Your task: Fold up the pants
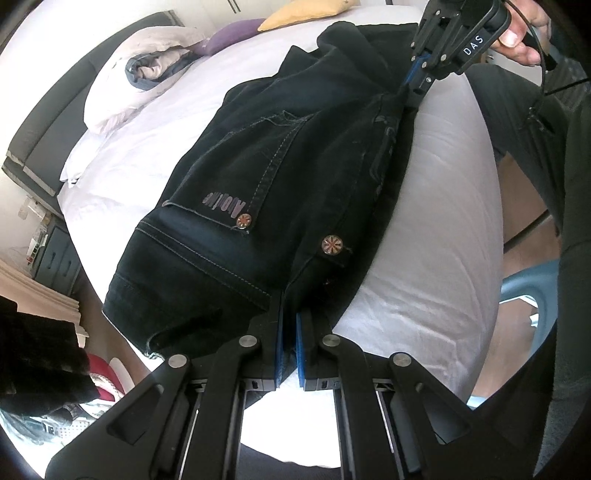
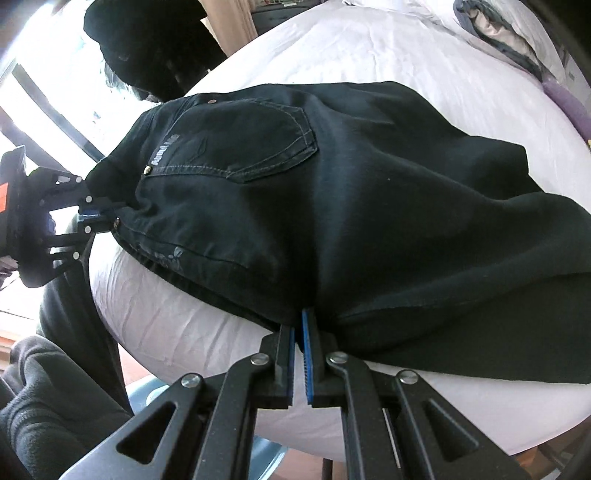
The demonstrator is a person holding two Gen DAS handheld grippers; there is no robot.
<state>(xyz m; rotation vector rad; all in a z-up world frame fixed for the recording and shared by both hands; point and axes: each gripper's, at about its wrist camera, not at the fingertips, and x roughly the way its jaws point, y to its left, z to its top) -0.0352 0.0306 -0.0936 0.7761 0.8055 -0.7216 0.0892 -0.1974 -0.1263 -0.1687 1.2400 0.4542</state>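
Note:
Dark denim pants (image 1: 280, 177) lie folded lengthwise on a white bed (image 1: 424, 280), back pocket up, near the bed's edge. My left gripper (image 1: 290, 306) is shut on the waistband end of the pants, beside two metal buttons. My right gripper (image 2: 298, 321) is shut on the pants' near edge at the seat, below the back pocket (image 2: 255, 147). In the left wrist view the right gripper (image 1: 406, 92) shows clamped on the pants' far edge. In the right wrist view the left gripper (image 2: 110, 218) shows at the waistband on the left. The legs run off to the right.
Pillows and a bundled cloth (image 1: 147, 74) lie at the head of the bed, with a purple cushion (image 1: 229, 37) and a yellow one (image 1: 303, 14). A dark headboard (image 1: 48, 125) stands behind. A black garment (image 2: 147, 48) hangs near the window. The person's legs (image 1: 535, 122) stand by the bed.

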